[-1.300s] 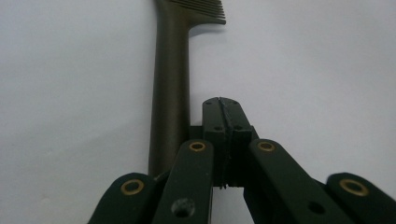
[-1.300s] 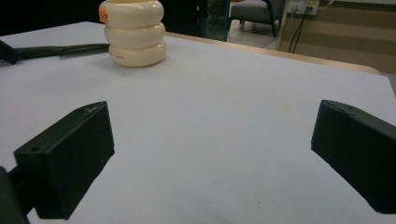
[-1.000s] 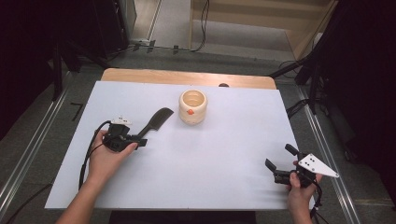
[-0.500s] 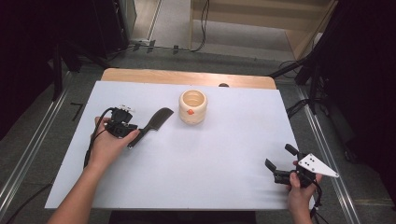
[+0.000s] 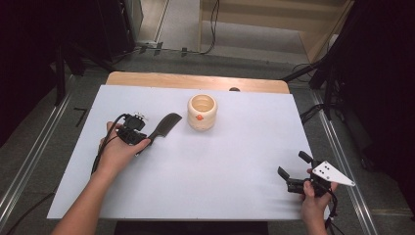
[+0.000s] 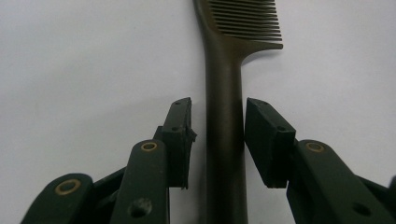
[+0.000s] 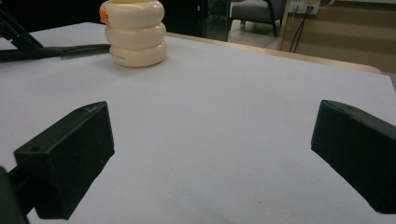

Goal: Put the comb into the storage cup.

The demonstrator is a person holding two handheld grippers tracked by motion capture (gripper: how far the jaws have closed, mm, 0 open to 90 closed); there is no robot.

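A dark comb (image 5: 165,125) lies flat on the white sheet (image 5: 220,171), its teeth toward the cream ribbed cup (image 5: 202,111). My left gripper (image 5: 146,141) straddles the comb's handle (image 6: 224,140). Its jaws have just been closing with the handle between them; a thin gap still shows at the left pad (image 6: 180,135), so it is open. My right gripper (image 5: 293,165) stands open near the sheet's front right corner, nothing between its fingers (image 7: 74,154). From there I see the cup (image 7: 135,32) and the comb (image 7: 70,50) far off.
The cup bears a small orange mark (image 5: 198,117). A wooden table edge (image 5: 195,81) runs behind the sheet. Metal rails (image 5: 342,161) flank the table on both sides. A cable (image 5: 105,147) trails from the left gripper.
My left hand has shifted toward the far side and turned along the comb's handle. The comb stays in place. The right hand has not moved.
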